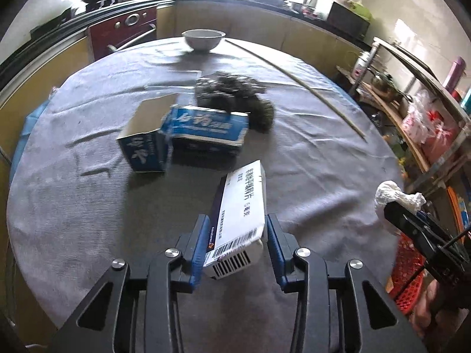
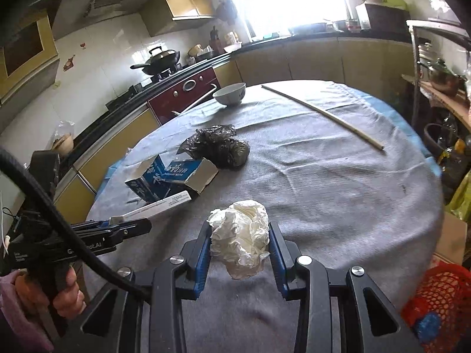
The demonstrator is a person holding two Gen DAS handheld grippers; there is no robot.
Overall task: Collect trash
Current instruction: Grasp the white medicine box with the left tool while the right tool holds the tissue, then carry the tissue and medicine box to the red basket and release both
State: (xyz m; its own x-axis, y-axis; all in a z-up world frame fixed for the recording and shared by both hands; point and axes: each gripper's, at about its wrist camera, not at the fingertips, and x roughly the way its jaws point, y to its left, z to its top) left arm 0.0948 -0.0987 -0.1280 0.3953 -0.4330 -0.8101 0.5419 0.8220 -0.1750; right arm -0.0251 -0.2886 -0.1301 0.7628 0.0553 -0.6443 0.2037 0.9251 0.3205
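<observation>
1. Left wrist view: my left gripper [image 1: 235, 229] is clamped on the white box [image 1: 240, 206], jaws pressed to its sides, box lifted clear of the grey cloth [image 1: 73, 206].
2. Ahead on the table lie the blue cartons [image 1: 182, 135], with the black bag [image 1: 232, 94] just behind them, touching.
3. A bowl [image 1: 203, 39] sits at the far edge, and a stick [image 1: 294, 79] to the right.
4. Right wrist view: my right gripper [image 2: 240, 235] is closed tight on the tissue wad [image 2: 241, 235], held above the cloth.
5. I see the red basket [image 2: 438, 297] low at right, beside the table, something blue inside.
6. A hand [image 2: 66, 291] grips the left tool's handle at left.
</observation>
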